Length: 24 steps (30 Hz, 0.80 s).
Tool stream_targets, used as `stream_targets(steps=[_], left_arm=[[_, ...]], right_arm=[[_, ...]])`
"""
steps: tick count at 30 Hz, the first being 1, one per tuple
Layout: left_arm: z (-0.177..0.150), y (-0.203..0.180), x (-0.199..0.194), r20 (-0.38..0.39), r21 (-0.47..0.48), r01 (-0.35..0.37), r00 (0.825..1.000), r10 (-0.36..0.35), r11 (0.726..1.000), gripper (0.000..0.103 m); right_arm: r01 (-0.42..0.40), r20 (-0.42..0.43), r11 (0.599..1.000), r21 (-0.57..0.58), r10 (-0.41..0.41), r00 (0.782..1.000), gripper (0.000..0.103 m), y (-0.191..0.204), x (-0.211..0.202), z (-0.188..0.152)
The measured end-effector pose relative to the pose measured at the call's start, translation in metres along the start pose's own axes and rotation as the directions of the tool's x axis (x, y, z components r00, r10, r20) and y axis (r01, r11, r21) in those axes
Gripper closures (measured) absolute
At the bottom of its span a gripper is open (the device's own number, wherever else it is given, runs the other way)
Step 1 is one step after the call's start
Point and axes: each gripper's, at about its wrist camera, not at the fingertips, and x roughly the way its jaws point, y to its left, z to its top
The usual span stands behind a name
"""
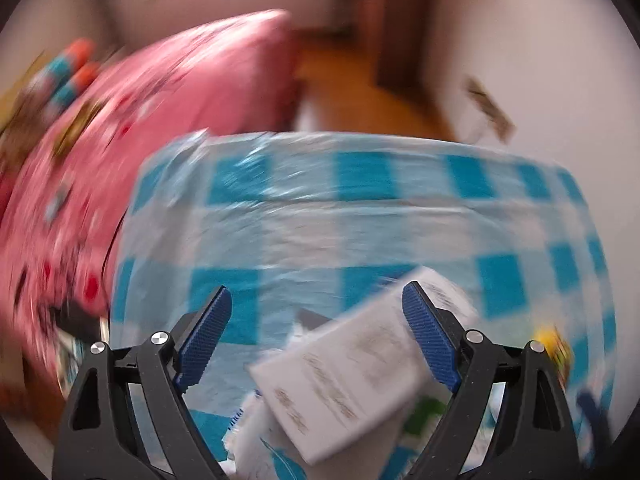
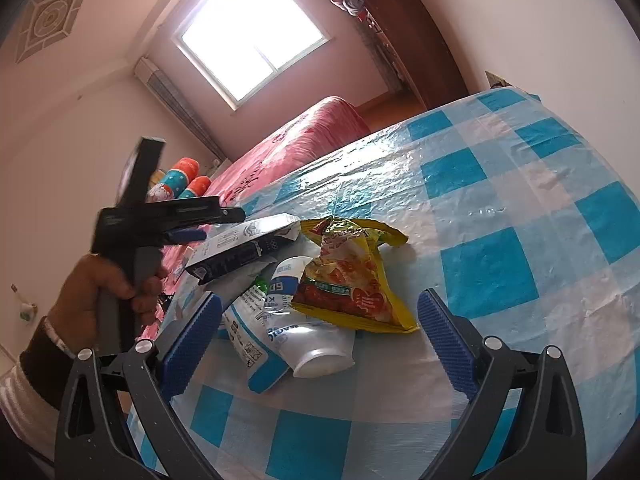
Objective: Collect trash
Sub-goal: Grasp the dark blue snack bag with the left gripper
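Observation:
Trash lies on a table with a blue-and-white checked cloth (image 2: 500,200): a yellow snack bag (image 2: 352,276), a white paper cup (image 2: 308,320) on its side, a white-and-blue wrapper (image 2: 252,340) and a long black-and-white box (image 2: 244,248). My right gripper (image 2: 320,332) is open, its jaws wide on either side of the cup and bag. My left gripper (image 2: 208,224) shows in the right wrist view, held in a hand just left of the box. In the blurred left wrist view my left gripper (image 1: 316,340) is open with the white face of the box (image 1: 352,376) between the jaws.
A bed with a pink cover (image 2: 304,140) stands beyond the table's left edge, with orange-and-blue pillows (image 2: 184,180). A brown wardrobe (image 2: 416,40) stands at the back right by a window (image 2: 252,36). Wooden floor (image 1: 360,88) lies past the table's far edge.

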Motion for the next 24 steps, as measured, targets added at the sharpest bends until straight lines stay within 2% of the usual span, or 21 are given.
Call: stream_targets(steps=[4,8,11,14,18,20,22,24], left_arm=[[-0.007,0.020,0.008,-0.008,-0.147,0.086,0.996,-0.088,0.985,0.015],[-0.021,0.020,0.005,-0.011,-0.155,0.157,0.987,-0.161,0.975,0.015],[-0.036,0.018,0.005,-0.032,-0.174,0.234,0.970,-0.243,0.957,0.014],[-0.050,0.015,-0.001,-0.027,-0.148,0.265,0.962,-0.272,0.953,0.014],[-0.066,0.004,-0.008,-0.051,-0.084,0.271,0.960,-0.275,0.959,0.014],[-0.075,-0.005,-0.008,-0.089,-0.039,0.256,0.962,-0.258,0.966,0.015],[-0.090,-0.017,-0.013,-0.093,0.041,0.232,0.969,-0.228,0.972,0.015],[-0.102,-0.022,-0.020,-0.100,0.078,0.230,0.970,-0.221,0.970,0.015]], right_arm=[[0.011,-0.002,1.000,-0.001,-0.012,1.000,0.006,-0.001,-0.001,0.000],[0.020,-0.016,1.000,0.010,-0.020,1.000,0.006,-0.004,0.001,0.000],[0.031,-0.026,0.999,0.015,-0.030,0.999,0.006,-0.006,0.003,0.000],[0.027,-0.035,0.999,0.022,-0.027,0.999,0.006,-0.008,0.005,0.000],[0.028,-0.040,0.999,0.025,-0.027,0.999,0.006,-0.010,0.007,0.001],[0.028,-0.040,0.999,0.026,-0.027,0.999,0.006,-0.010,0.007,0.002],[0.025,-0.043,0.999,0.031,-0.023,0.999,0.006,-0.012,0.007,0.003],[0.028,-0.043,0.999,0.033,-0.027,0.999,0.006,-0.013,0.007,0.003]])
